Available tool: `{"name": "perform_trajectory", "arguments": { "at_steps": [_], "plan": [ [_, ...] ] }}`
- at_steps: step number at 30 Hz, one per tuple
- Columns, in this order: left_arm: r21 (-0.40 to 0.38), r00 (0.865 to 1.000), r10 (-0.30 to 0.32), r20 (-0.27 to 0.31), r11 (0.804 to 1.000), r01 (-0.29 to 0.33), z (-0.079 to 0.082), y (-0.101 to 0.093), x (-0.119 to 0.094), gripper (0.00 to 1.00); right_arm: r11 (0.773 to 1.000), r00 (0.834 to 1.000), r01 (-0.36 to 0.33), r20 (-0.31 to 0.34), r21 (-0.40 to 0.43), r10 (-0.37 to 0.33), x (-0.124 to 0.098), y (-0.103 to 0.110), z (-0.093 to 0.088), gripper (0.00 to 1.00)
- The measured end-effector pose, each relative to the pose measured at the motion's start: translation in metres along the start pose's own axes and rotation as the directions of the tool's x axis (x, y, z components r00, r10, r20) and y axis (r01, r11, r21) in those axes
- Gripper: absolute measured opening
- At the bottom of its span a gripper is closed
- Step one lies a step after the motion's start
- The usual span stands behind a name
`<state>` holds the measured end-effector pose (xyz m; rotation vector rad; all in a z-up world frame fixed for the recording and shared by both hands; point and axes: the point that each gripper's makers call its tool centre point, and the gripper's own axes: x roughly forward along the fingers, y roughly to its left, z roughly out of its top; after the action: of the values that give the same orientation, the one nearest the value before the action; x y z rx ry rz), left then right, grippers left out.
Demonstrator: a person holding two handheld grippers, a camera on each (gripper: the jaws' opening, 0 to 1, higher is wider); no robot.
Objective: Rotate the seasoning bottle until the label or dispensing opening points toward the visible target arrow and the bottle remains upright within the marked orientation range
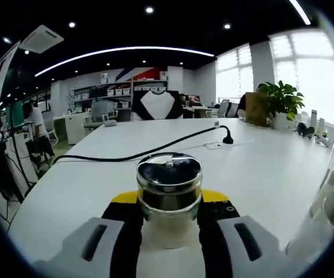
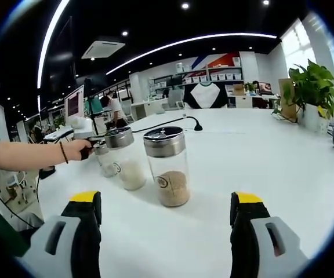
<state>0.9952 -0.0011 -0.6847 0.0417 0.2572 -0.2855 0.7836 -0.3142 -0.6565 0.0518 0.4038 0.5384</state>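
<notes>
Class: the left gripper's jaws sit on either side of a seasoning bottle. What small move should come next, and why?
Probably a slow twist of the left gripper, keeping the seasoning bottle upright: its jaws appear closed on the bottle, which stands upright on the white table. No target arrow is visible.

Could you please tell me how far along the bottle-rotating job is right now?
Done: the left tongs are closed on a seasoning bottle, upright on the white table. In hand: that grasp; no target arrow shows, so its alignment can't be judged. Left: the right tongs are open, short of the three other jars.
</notes>
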Motion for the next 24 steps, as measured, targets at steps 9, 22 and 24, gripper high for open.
{"name": "perform_trajectory", "arguments": {
  "at_steps": [9, 22, 24],
  "plan": [
    [0.008, 1.000, -0.008, 0.013, 1.000, 0.008, -0.004, -0.008, -0.012, 0.38, 1.000, 1.000, 0.002, -0.007, 0.001, -0.002, 0.001, -0.001, -0.001, 0.94],
    [0.014, 0.999, -0.040, 0.006, 0.999, 0.040, -0.010, -0.017, -0.029, 0.38, 1.000, 1.000, 0.001, -0.008, 0.004, -0.001, 0.001, 0.000, -0.002, 0.94],
    [0.013, 0.999, -0.044, 0.007, 0.999, 0.044, -0.011, -0.019, -0.032, 0.38, 1.000, 1.000, 0.000, -0.008, 0.005, 0.000, 0.001, 0.000, -0.002, 0.94]
  ]
}}
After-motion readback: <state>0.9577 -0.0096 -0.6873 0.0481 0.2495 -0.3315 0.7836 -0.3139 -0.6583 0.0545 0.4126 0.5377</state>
